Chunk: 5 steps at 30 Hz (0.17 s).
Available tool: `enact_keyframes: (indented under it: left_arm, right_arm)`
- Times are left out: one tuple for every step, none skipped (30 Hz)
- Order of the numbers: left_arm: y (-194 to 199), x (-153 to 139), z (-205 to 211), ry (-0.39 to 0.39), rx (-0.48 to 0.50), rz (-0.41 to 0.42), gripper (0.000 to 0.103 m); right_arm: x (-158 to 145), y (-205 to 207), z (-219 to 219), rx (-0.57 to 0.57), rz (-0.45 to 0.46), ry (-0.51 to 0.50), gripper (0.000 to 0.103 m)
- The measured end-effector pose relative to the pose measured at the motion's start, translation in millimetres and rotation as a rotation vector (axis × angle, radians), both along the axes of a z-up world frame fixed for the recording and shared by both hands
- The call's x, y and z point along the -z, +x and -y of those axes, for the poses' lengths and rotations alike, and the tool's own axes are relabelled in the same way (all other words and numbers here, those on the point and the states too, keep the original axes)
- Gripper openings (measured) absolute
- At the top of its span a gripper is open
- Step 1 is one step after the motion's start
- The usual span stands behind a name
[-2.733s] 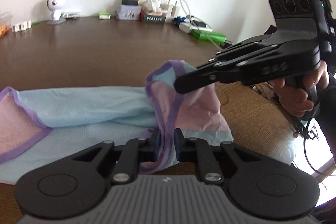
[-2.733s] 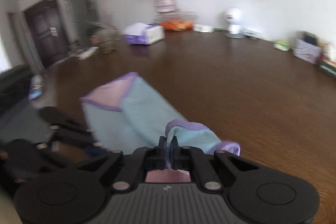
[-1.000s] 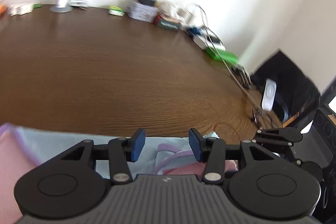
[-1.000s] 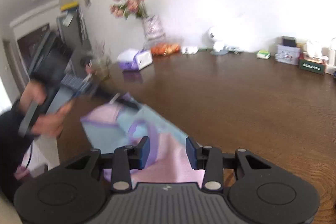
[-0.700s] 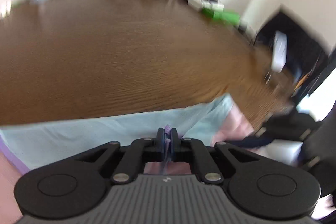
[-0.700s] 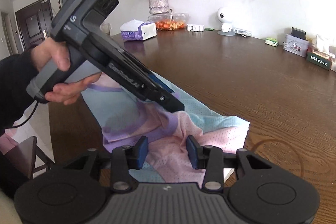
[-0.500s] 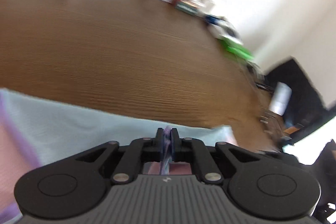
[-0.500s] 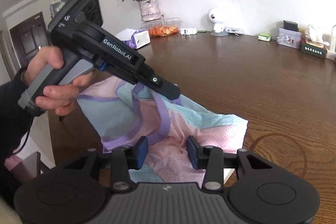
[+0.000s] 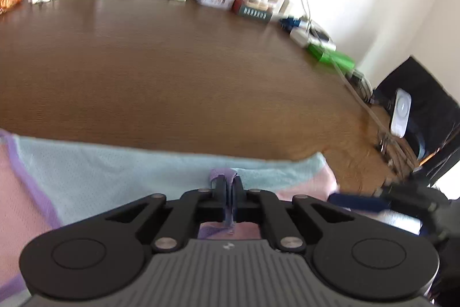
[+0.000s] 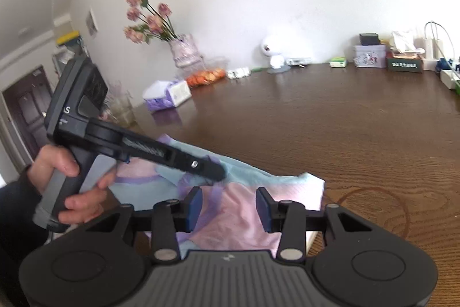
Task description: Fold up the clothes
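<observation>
A light blue and pink mesh garment (image 9: 115,171) with purple trim lies bunched on the brown wooden table (image 9: 172,62). My left gripper (image 9: 228,183) is shut on a fold of the purple trim, low over the cloth. In the right wrist view a hand holds the left gripper (image 10: 214,171), which slants down with its tip on the garment (image 10: 287,192). My right gripper (image 10: 228,203) hovers open just above the pink part, with nothing pinched between its blue pads (image 10: 195,203). It shows blurred at the lower right of the left wrist view as the right gripper (image 9: 356,202).
A white round camera (image 10: 270,48), small boxes (image 10: 369,55) and a green power strip (image 9: 330,55) with cables line the table's far edge. A vase of flowers (image 10: 184,53), oranges (image 10: 205,75) and a tissue box (image 10: 169,95) stand at the left. A black chair (image 9: 425,105) stands past the right edge.
A second ago my left gripper was open; it has since shut on the purple trim and sunk a little. The right gripper has stayed open over the pink cloth.
</observation>
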<state>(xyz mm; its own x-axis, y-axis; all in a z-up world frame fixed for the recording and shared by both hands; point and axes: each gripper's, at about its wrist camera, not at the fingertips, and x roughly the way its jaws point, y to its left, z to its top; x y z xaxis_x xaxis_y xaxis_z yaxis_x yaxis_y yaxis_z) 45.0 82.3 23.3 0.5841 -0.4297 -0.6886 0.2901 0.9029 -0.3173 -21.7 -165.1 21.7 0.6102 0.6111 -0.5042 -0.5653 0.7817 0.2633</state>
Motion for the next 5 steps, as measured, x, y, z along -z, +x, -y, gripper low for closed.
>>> enact_keyframes:
  left_arm:
    - [2.7,-1.9,-1.3,-0.016,-0.017,0.015,0.003]
    - [5.6,-1.6,-3.3,-0.038,-0.031,0.012,0.004]
    - [9.1,0.2,-5.3,-0.05,-0.037,-0.003,0.004]
    - [13.4,2.6,-5.9,-0.046,-0.05,-0.014,0.005]
    - [13.5,4.7,-7.3,-0.029,-0.067,-0.016,0.007]
  right_arm:
    - [2.9,-0.9,-3.6,0.012,0.0,-0.033,0.04]
    - [5.2,-2.1,-6.0,0.031,-0.002,-0.05,0.039]
    - [6.5,-3.5,-6.9,0.044,-0.007,-0.048,0.04]
    - [6.0,-6.0,-5.4,0.051,-0.004,-0.029,0.04]
    - [5.1,-8.7,-3.3,0.058,0.001,-0.007,0.039]
